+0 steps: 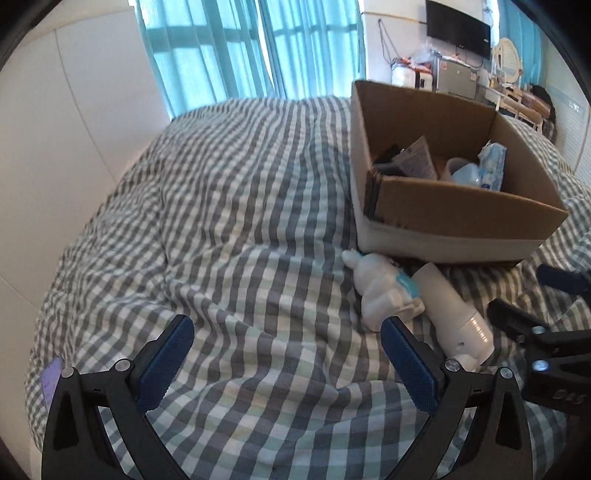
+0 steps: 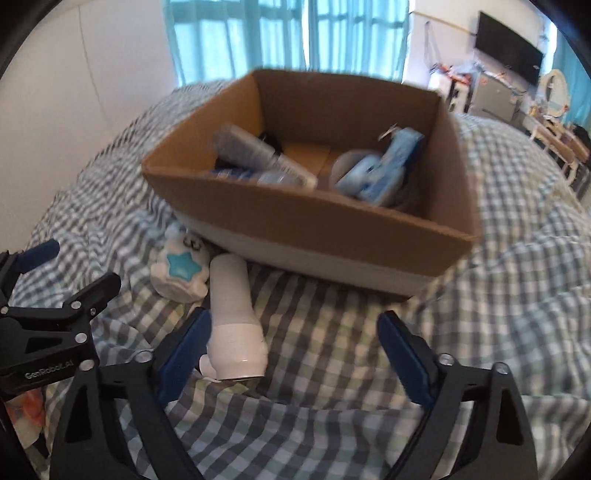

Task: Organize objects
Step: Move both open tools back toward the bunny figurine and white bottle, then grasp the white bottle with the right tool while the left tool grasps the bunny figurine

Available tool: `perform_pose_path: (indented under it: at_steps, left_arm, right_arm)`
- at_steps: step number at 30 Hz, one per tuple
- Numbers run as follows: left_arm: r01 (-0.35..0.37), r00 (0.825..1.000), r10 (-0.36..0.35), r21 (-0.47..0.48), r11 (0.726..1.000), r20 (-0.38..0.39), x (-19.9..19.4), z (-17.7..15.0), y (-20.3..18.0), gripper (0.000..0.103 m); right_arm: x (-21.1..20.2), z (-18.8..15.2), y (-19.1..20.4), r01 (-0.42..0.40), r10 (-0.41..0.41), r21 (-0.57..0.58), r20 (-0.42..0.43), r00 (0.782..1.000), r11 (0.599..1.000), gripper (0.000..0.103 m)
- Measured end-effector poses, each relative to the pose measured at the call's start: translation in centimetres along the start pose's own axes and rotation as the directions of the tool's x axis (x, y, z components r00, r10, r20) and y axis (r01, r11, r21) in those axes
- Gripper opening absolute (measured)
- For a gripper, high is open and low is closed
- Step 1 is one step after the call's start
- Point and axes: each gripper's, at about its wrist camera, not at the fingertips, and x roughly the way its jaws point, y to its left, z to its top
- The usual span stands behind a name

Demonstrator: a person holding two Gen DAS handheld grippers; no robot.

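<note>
Checked bedspread, teal-curtained window, white walls.

A home bedroom: a bed under a rumpled grey-and-white checked duvet fills the near ground, with teal curtains over a bright window at the far side. On the far right a wall-mounted television hangs above a cluttered cabinet, beside a white dressing table with an oval mirror

Black left gripper, blue ribbed fingers, silver screws
</note>
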Motion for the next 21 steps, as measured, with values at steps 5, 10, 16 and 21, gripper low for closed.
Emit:
perform_pose_path:
  at_steps: [5,10,16,21]
  left_arm:
    - [0.004,0.999,-0.007,-0.066,0.998,-0.045,1.0,-0.2,1.2,0.103]
    - [0.003,0.999,-0.007,-0.082,0.997,-0.043,0.6,-0.2,1.3,0.103]
    - [-0.002,0.999,-0.003,-0.097,0.995,-0.052,0.8,-0.2,1.4,0.103]
    - [-0.01,0.999,0.006,-0.077,0.997,-0.045,0.4,-0.3,1.1,0.103]
  right_arm:
    - [2.8,0.2,1.2,-0.052,0.049,-0.036,-0.067,0.997,0.998,0.07]
    - [4.2,0.0,2.3,-0.082,0.075,-0.081,-0.096,0.993,0.993,0.063]
    - [6.0,-1.2,2.7,-0.117,0.096,-0.113,-0.178,0.979,0.987,0.045]
    - [4.0,-1.9,1.9,-0.108,0.092,-0.112,-0.14,0.986,0.988,0.044]
